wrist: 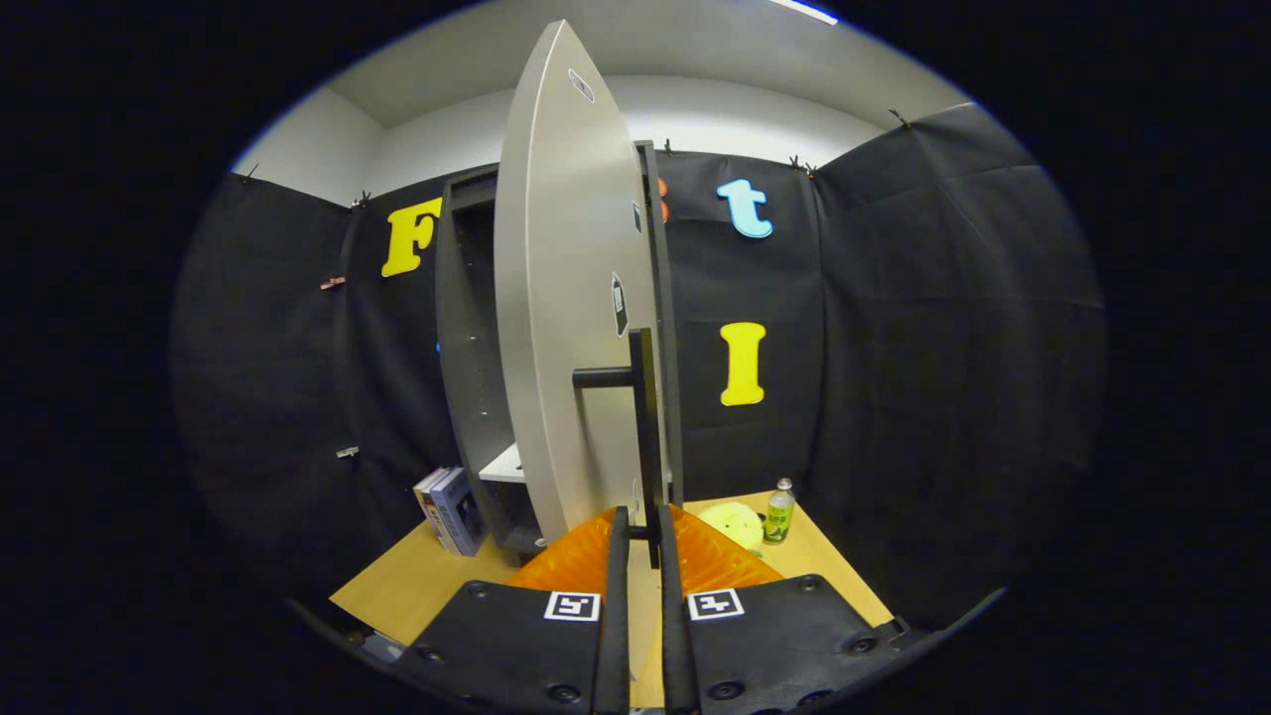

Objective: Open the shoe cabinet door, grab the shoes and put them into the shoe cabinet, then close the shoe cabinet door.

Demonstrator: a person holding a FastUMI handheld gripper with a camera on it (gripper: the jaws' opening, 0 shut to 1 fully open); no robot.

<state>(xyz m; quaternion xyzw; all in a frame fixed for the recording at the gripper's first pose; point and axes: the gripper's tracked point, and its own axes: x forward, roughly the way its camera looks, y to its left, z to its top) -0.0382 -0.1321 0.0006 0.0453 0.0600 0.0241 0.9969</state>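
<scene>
Fingers of the claw (642,541) stand close together with only a narrow slot between them, and the lower end of the door handle (643,417) runs down into that slot; both fingers appear to pinch it, though the contact itself is hard to make out. The handle is a dark upright bar held off the door (566,298) by a short stub. The door is a pale grey panel swung well out from the shoe cabinet (467,348), so it is seen almost edge-on, its free edge pointing toward the claw and its face turned to the left. Behind it the cabinet's dark frame stands open, with a light shelf (504,465) showing low inside and free space above that shelf. The cabinet sits on a light wooden surface (417,586). Left of the cabinet's foot, a few books (449,508) lean just beside its side wall. Right of the fingers, a pale yellow soft thing (733,524) lies on the surface with a small green bottle (779,511) standing upright next to it, both near the surface's right edge. Bare wood lies open to the left of the claw, between it and the books. I cannot pick out shoes with any certainty.
</scene>
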